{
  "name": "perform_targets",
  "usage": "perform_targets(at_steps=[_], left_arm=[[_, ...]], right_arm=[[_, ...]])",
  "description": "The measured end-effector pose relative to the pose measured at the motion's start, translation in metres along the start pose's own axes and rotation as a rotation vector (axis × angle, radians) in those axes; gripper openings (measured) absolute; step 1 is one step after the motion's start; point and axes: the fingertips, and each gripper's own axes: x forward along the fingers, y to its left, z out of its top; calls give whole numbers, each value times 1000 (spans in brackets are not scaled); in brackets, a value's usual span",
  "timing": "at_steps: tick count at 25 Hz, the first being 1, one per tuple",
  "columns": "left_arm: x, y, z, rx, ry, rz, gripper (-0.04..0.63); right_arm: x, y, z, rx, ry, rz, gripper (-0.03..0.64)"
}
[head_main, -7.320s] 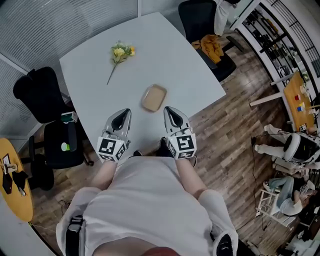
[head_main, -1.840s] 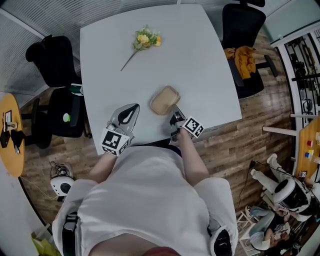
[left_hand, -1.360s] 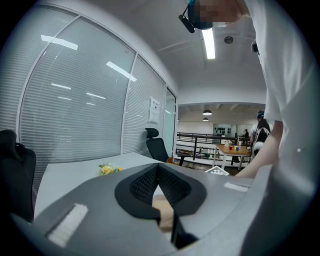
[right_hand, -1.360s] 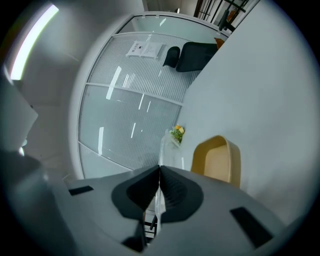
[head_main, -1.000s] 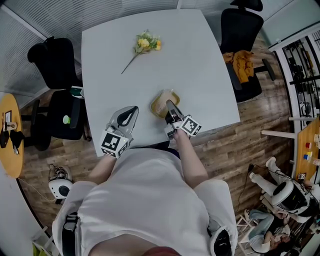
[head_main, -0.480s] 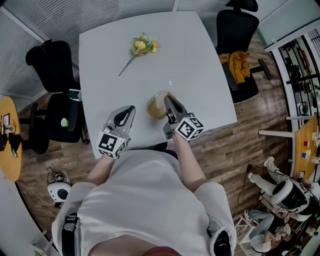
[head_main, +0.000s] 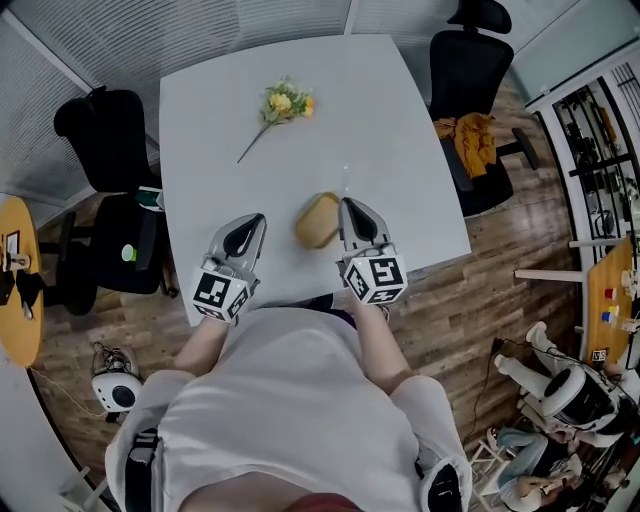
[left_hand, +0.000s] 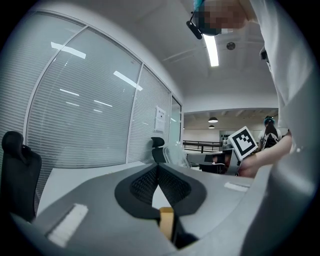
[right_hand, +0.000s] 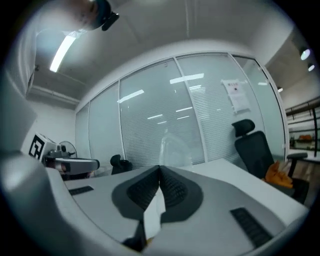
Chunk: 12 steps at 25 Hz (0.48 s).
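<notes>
A shallow tan tray lies near the front edge of the white table, between my two grippers. Just right of the tray, my right gripper is shut on a thin clear plastic piece. The piece stands up from the jaw tips and looks faint and see-through. It also shows in the left gripper view as a pale clear plastic shape beside the right gripper's marker cube. My left gripper hovers left of the tray, jaws shut with nothing between them. A yellow flower sprig lies at the far left.
Black office chairs stand left and far right of the table; one holds an orange cloth. A round yellow side table is at the far left. Glass walls with blinds close off the far side.
My right gripper rose from over the tray and swung to its right, tipping from a downward look to level, with the clear piece in its jaws. The left gripper barely moved.
</notes>
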Motion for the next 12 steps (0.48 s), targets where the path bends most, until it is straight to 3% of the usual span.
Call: perform_targets(at_steps=[5, 12], left_arm=[[4, 3, 7, 6, -18, 8, 9], [8, 1, 18, 3, -48, 4, 9]], right_arm=[[-7, 4, 16, -121, -13, -50, 9], [-11, 2, 16, -110, -25, -57, 9]])
